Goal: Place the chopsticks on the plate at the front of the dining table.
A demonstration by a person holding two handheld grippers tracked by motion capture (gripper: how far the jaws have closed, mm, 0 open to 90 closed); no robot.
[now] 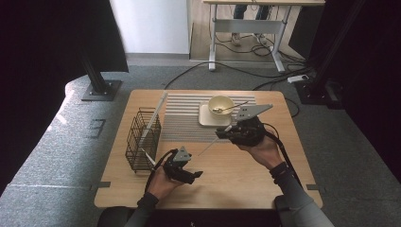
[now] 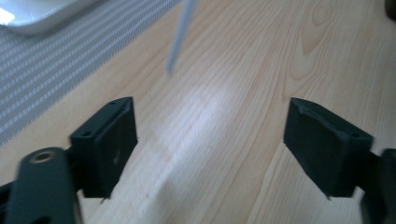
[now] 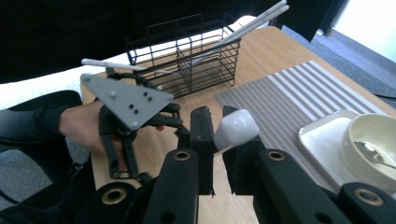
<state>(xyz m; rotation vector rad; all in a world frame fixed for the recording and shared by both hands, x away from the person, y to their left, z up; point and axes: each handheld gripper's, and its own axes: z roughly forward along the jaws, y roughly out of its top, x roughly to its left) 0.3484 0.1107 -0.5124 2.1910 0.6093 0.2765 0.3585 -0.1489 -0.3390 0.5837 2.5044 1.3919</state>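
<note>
So the thing being handled is a long white utensil (image 1: 213,142), looks like a spoon or ladle going by the rounded white end (image 3: 236,129) poking out past the jaws in the right gripper view. The right gripper (image 1: 227,134) is clamped tight on it near that thick end, and the thin handle sticks out down and left, in the air over the middle of the table (image 1: 236,182). I'd guess it's light, stiff plastic and pretty slick, so holding it that close to one end means the long bit can swing or twist in the pads. A grip nearer the middle would be steadier.

The left gripper (image 1: 195,174) hangs near the front edge, jaws apart with nothing between them, just bare wood under it; the utensil's tip (image 2: 180,37) shows ahead of it.

Further out: a black wire basket (image 1: 142,139) at the left edge with more white sticks (image 3: 243,25) in it, a striped mat (image 1: 184,120) toward the back, and on that a white tray (image 1: 205,120) with a bowl (image 1: 221,105) and metal spoon (image 1: 231,108).
</note>
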